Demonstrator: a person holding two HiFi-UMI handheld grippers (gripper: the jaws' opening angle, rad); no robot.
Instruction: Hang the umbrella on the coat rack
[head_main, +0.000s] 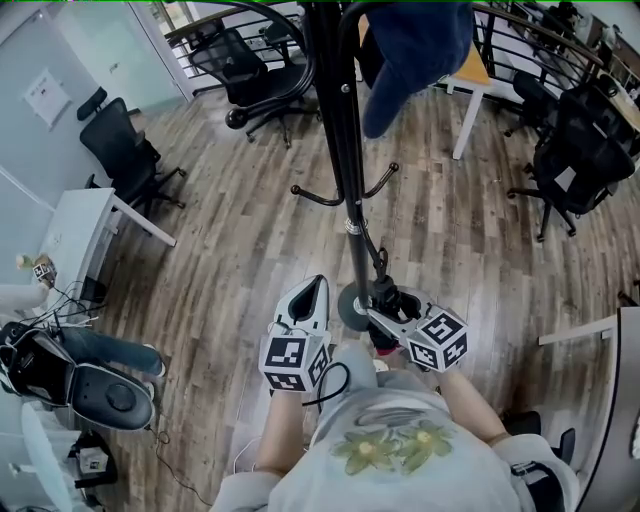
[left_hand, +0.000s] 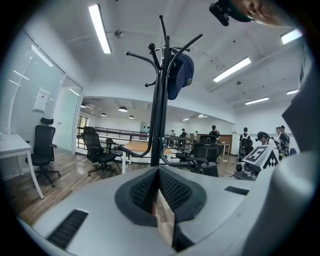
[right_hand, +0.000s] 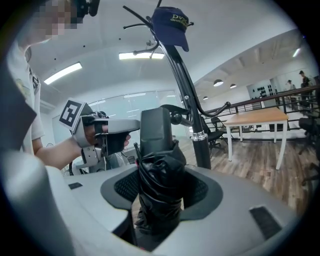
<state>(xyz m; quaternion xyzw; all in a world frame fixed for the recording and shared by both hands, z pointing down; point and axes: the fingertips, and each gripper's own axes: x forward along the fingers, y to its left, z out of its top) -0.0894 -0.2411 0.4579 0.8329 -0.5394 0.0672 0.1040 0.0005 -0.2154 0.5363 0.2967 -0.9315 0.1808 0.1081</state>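
The black coat rack (head_main: 345, 150) stands straight ahead, its round base (head_main: 350, 308) on the wood floor; a blue cap (head_main: 410, 50) hangs from an upper hook. My right gripper (head_main: 385, 305) is shut on a folded black umbrella (right_hand: 160, 185), which stands upright between the pads with its handle end up, close to the rack's pole (right_hand: 187, 90). My left gripper (head_main: 310, 290) hangs just left of the base, its jaws shut with nothing between them. The left gripper view shows the rack (left_hand: 159, 115) and the cap (left_hand: 181, 75) ahead.
Black office chairs (head_main: 125, 150) and a white desk (head_main: 85, 225) stand at the left. At the back right are a wooden table (head_main: 470, 70) and more chairs (head_main: 575, 150). Low curved hooks (head_main: 320, 195) stick out from the pole. Several people stand far off by a railing.
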